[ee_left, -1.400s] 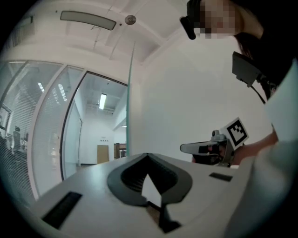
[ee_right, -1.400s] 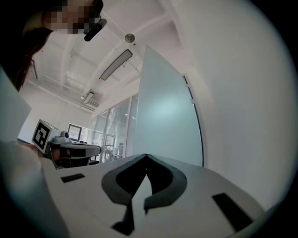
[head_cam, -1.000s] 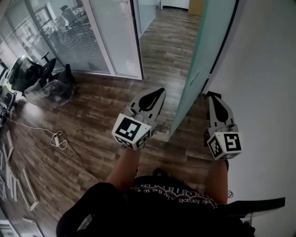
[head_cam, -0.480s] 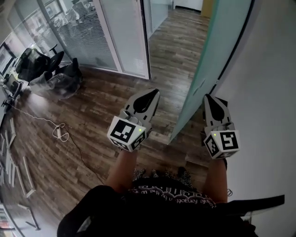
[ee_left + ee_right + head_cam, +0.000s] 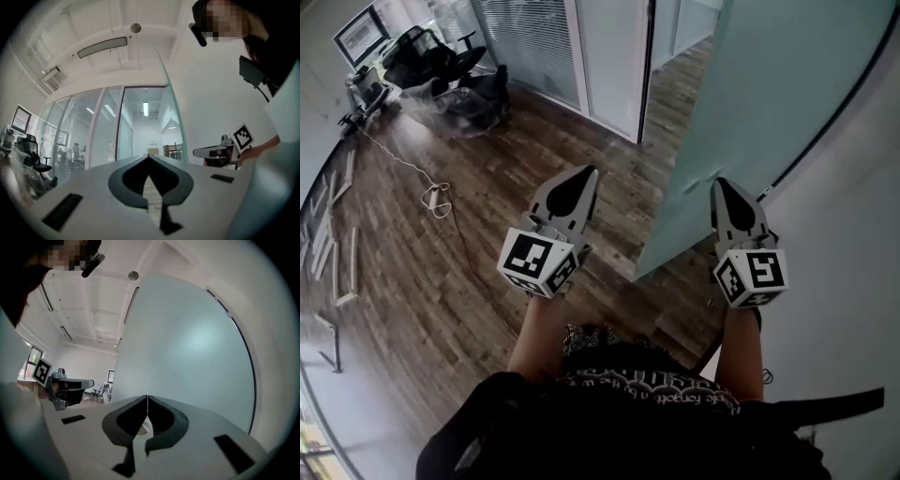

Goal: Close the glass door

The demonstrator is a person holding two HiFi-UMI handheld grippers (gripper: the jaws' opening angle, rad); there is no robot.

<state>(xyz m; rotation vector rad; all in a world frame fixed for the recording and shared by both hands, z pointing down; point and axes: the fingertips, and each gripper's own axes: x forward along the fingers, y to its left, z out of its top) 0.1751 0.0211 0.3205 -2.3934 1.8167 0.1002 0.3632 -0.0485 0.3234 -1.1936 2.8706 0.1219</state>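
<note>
Right gripper (image 5: 722,185) (image 5: 147,397): jaws pressed fully together, nothing in them. The tip points at the glass door (image 5: 750,112) (image 5: 187,348) and sits right up against its face in the head view, but I can't tell whether it's actually touching. Left gripper (image 5: 585,172) (image 5: 149,156) is the same deal, with tips meeting and nothing between them. It's out over bare floor, left of the door's free edge, aimed at the open doorway. Both are smooth pale grey plastic with dark tapered pads and a black-and-white marker cube at the back.

The door is one big frosted pane, pale teal, flat and matte-looking, so you can't see through it. It stands open, swung in close to the plain white wall (image 5: 853,234) on the right, with a thin black strip (image 5: 834,122) running where the two meet. Its lower free corner comes down near the floor between the two grippers.

The floor (image 5: 441,281) is dark wood-look planks with a slight sheen. There's plenty of open floor ahead and to the left, and a corridor (image 5: 675,52) runs on past the doorway. Across the opening there's a glass partition (image 5: 525,37) in white frames with horizontal blinds behind it.

Far left is the clutter: black office chairs (image 5: 431,52), a monitor (image 5: 358,33), a coiled white cable (image 5: 438,197) on the planks, and loose pale strips (image 5: 337,253) along the floor's edge.
</note>
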